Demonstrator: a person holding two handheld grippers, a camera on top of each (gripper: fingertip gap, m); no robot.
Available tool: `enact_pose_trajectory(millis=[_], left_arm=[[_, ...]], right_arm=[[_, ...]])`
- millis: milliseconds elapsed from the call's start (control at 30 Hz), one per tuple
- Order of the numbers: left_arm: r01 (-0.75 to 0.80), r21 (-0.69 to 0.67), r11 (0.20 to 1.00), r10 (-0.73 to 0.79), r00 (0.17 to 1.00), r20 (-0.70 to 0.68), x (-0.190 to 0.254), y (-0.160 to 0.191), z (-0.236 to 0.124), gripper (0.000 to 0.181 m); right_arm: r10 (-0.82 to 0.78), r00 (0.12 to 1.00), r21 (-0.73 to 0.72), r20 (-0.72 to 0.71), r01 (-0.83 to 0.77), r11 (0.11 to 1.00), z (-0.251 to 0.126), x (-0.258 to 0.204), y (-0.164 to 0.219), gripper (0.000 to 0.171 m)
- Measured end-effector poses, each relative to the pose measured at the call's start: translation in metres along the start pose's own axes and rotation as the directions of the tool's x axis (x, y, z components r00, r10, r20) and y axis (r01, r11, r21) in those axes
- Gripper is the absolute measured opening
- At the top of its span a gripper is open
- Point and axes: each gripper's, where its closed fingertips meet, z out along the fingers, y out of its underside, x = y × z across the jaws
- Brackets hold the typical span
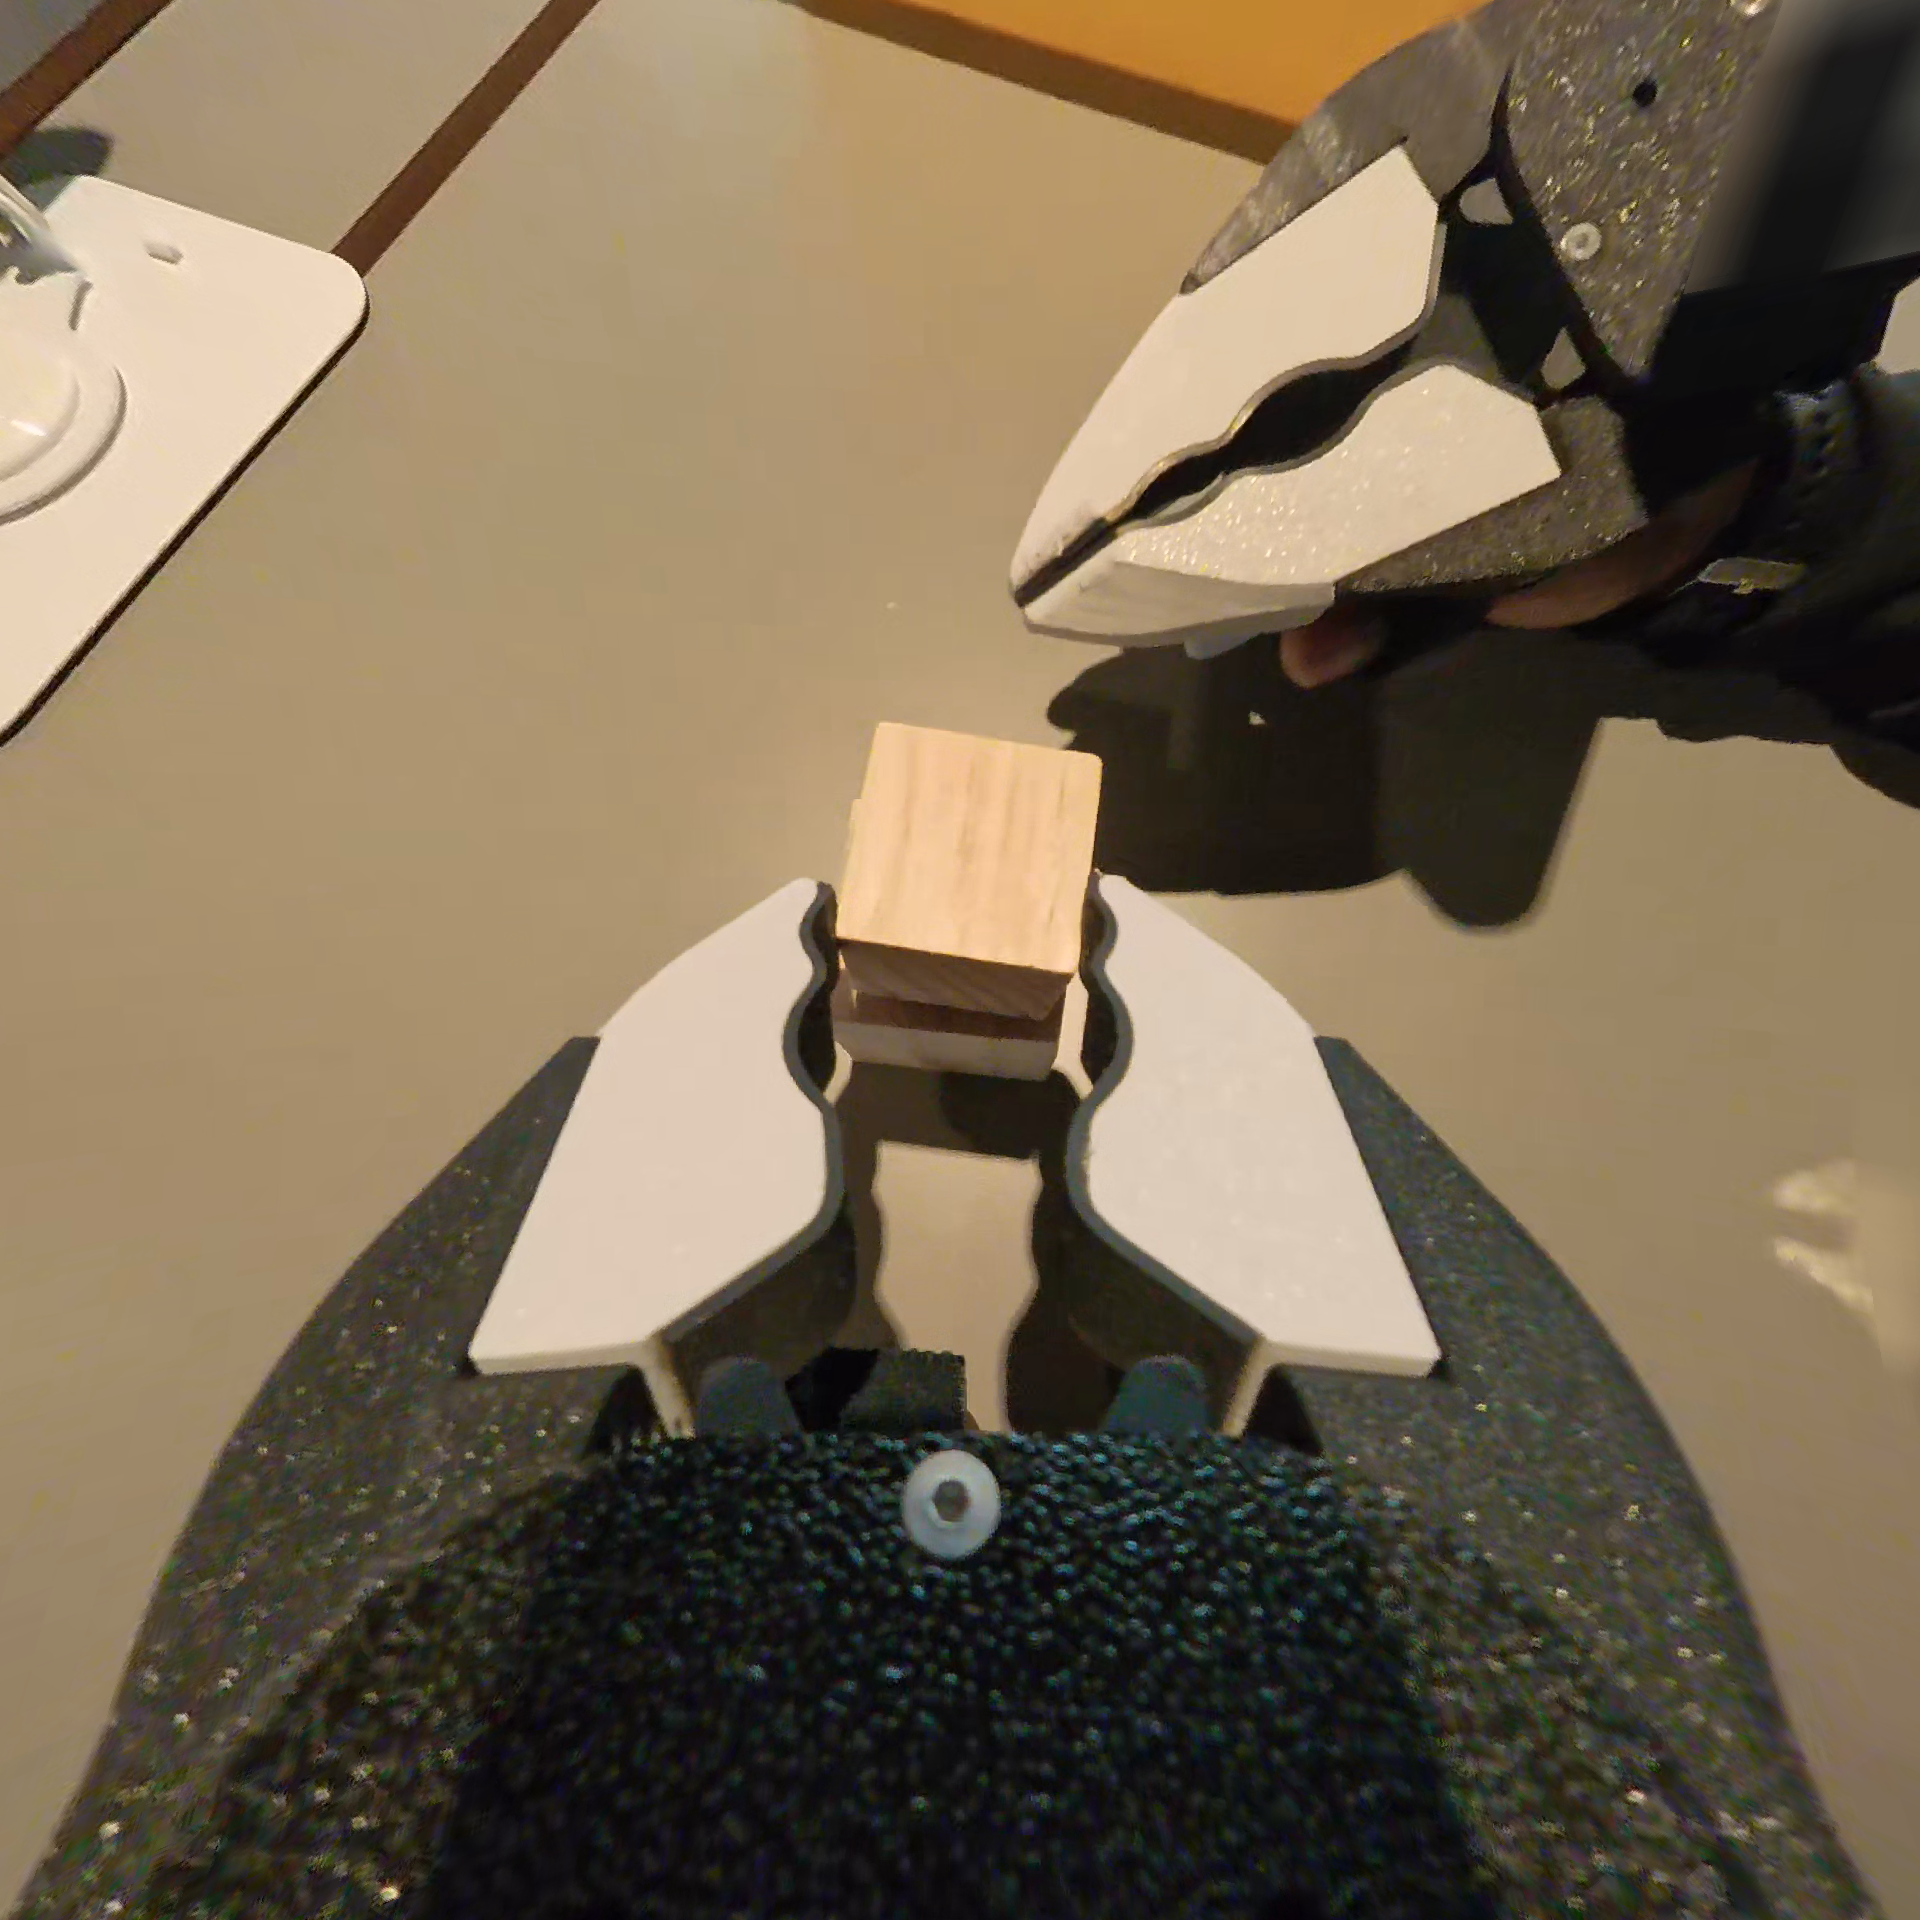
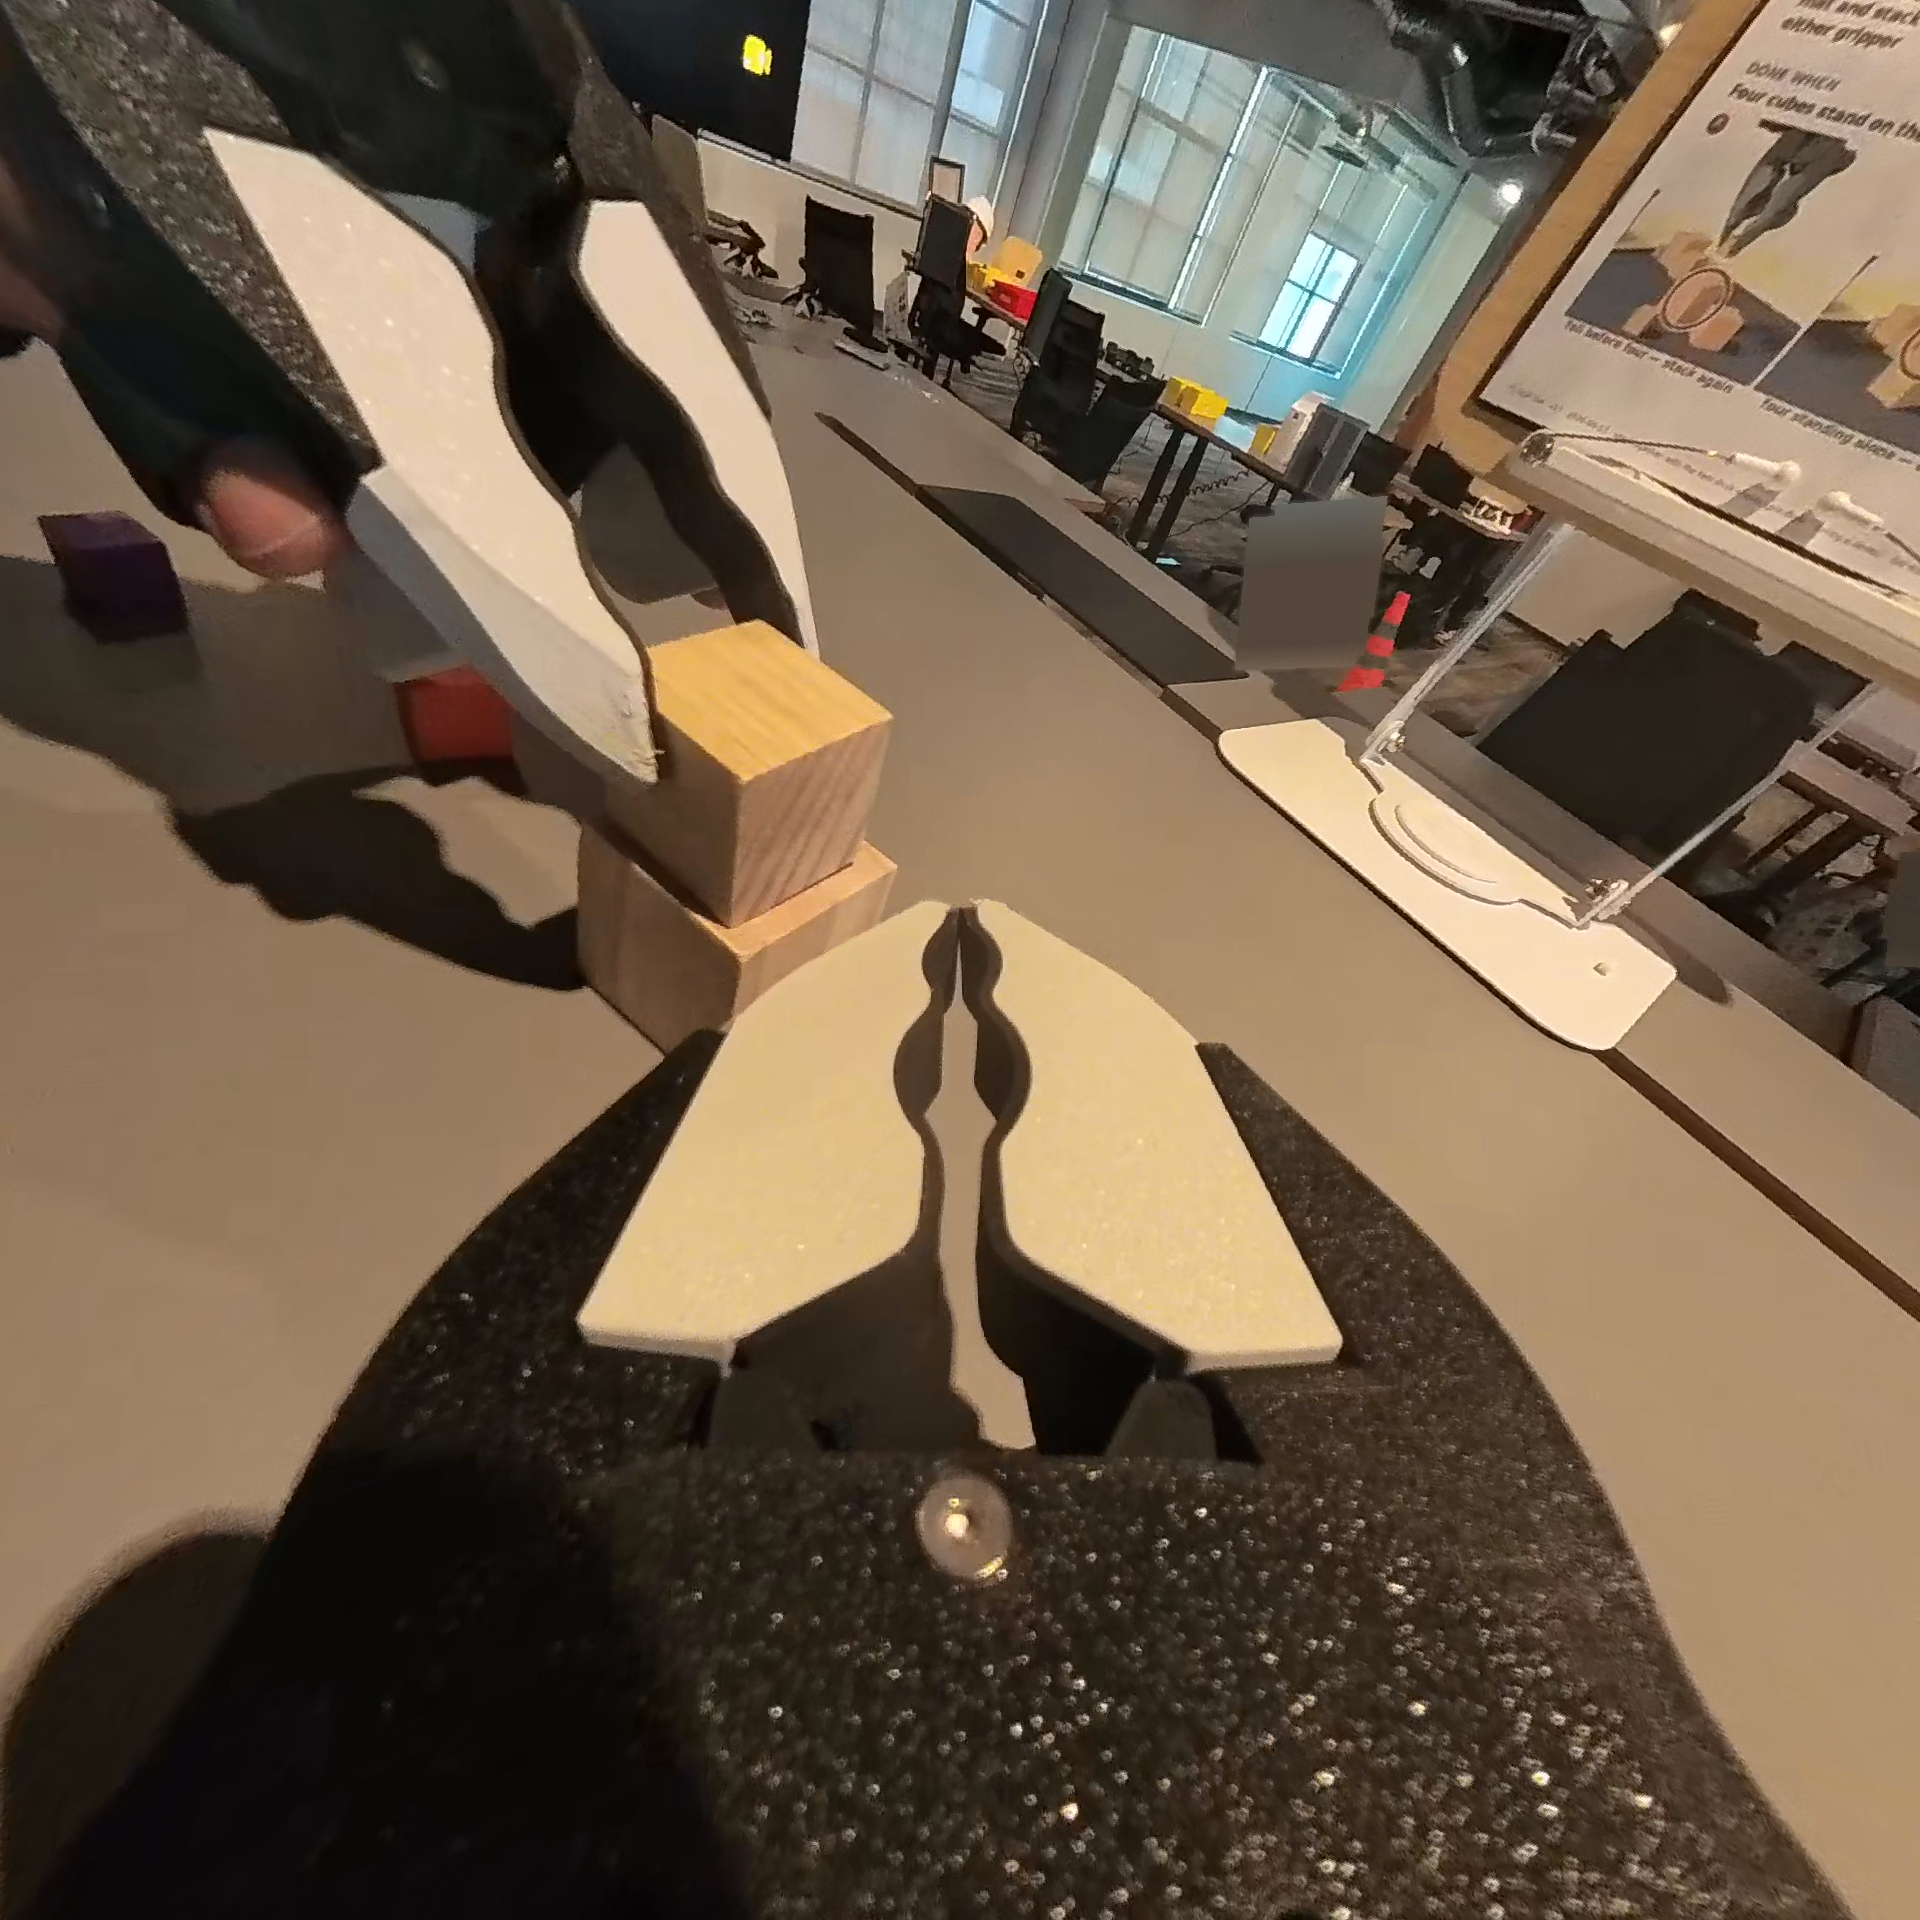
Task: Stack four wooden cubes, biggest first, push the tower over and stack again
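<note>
Sitting between the left gripper (image 1: 961, 920) fingers, upper cube (image 1: 966, 852) on lower cube (image 2: 665, 945)

We've got a purple block (image 2: 112, 574) and a red block (image 2: 457, 715) sitting on the grey worktop (image 2: 1039, 748) off to one side. There's also a white base plate (image 2: 1455, 883) with a clear stand on it, holding up a poster (image 2: 1704, 208). An orange traffic cone (image 2: 1377, 646) and office chairs (image 2: 940, 260) sit way back.
</note>
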Motion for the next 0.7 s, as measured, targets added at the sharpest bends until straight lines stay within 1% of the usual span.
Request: enact_pose_trajectory(millis=[300,433,500,600,700], left_arm=[[0.035,0.020,0.999,-0.035,0.999,0.008,-0.001,-0.002,0.002,0.044],[0.047,0.016,0.999,-0.048,0.999,0.009,-0.001,-0.001,0.001,0.044],[0.044,-0.010,0.999,-0.044,0.999,0.021,-0.003,0.003,0.002,0.045],[0.027,-0.020,0.999,-0.027,0.999,0.037,-0.004,0.006,0.002,0.055],[0.038,0.048,0.998,-0.040,0.998,0.045,-0.004,-0.002,-0.010,0.064]], right_arm=[[-0.020,1.000,-0.018,0.006,0.020,1.000,0.002,-0.003,0.002,0.000],[-0.020,1.000,-0.020,0.006,0.020,1.000,0.003,-0.003,0.002,0.000],[-0.023,1.000,-0.022,0.006,0.023,0.999,0.003,-0.003,0.002,0.000],[-0.025,1.000,-0.026,0.005,0.025,0.999,0.003,-0.003,0.003,0.000],[-0.024,1.000,-0.028,0.003,0.024,0.999,0.004,-0.003,0.003,0.000]])
